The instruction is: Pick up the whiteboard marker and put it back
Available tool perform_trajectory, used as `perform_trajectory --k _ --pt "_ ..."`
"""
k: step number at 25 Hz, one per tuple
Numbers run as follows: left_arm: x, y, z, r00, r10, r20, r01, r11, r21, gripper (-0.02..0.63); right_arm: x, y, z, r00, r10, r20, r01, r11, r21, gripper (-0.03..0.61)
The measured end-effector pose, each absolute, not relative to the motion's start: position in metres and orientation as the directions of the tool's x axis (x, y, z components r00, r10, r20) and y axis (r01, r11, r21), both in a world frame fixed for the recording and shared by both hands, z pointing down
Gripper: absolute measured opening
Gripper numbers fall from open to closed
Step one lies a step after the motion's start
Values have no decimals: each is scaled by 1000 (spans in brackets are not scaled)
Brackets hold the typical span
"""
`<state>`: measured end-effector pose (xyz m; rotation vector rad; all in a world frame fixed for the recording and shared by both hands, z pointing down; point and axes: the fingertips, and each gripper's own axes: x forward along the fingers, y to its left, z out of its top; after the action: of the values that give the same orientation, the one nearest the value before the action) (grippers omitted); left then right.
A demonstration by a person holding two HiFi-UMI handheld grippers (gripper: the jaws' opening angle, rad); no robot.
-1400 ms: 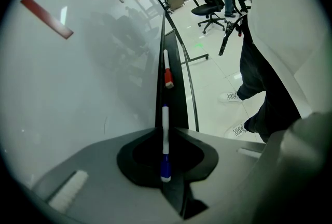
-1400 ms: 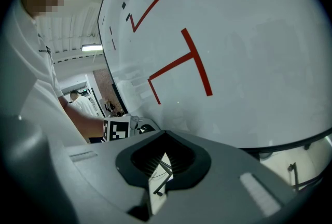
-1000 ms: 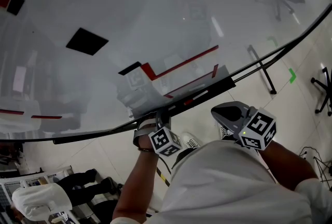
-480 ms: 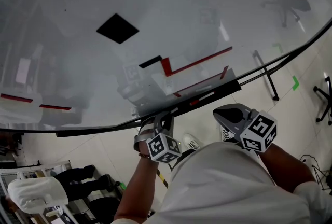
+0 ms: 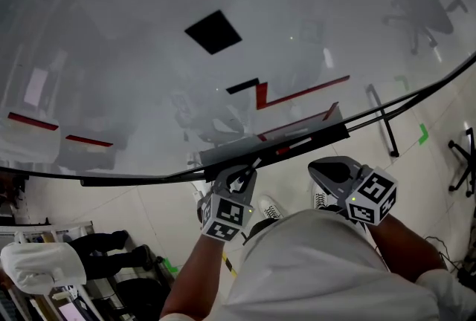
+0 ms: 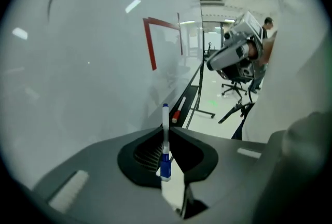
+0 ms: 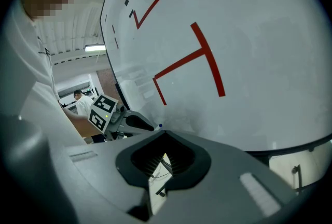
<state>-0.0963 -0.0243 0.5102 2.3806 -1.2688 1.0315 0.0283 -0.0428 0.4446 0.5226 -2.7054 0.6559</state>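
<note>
My left gripper (image 6: 167, 129) is shut on a white whiteboard marker with a blue cap (image 6: 165, 141), which stands up between the jaws. In the head view the left gripper (image 5: 236, 180) sits just below the whiteboard's pen tray (image 5: 312, 135), with the marker (image 5: 249, 167) pointing up at it. My right gripper (image 5: 327, 169) hovers to the right below the tray; its jaws (image 7: 165, 135) are shut with nothing in them. The left gripper (image 7: 119, 116) also shows in the right gripper view.
The big whiteboard (image 5: 223, 52) carries red lines and black squares. A red-capped marker (image 6: 177, 112) lies on the tray. The board's stand leg (image 5: 381, 115) and office chairs (image 5: 461, 163) are on the floor to the right. A person in white (image 5: 44, 267) is at lower left.
The left gripper has drawn back a little from the tray toward my body, with the marker in its jaws. The head view has shifted along the board. The right gripper has barely moved.
</note>
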Motion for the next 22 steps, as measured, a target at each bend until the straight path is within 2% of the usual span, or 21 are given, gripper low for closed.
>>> perform_trajectory --k 6,11,22 --pt "-93 -29 490 450 -672 587 -859 -507 79 52 27 -45 439 -888 -277 368 -413 833 -369 2" --pt "-88 -25 482 477 -670 569 -857 -498 131 52 26 -48 439 -886 -277 371 -415 830 -372 2" --pt "-85 -20 444 562 -752 346 -822 -460 335 52 24 -47 436 -887 -276 370 -415 828 -378 2"
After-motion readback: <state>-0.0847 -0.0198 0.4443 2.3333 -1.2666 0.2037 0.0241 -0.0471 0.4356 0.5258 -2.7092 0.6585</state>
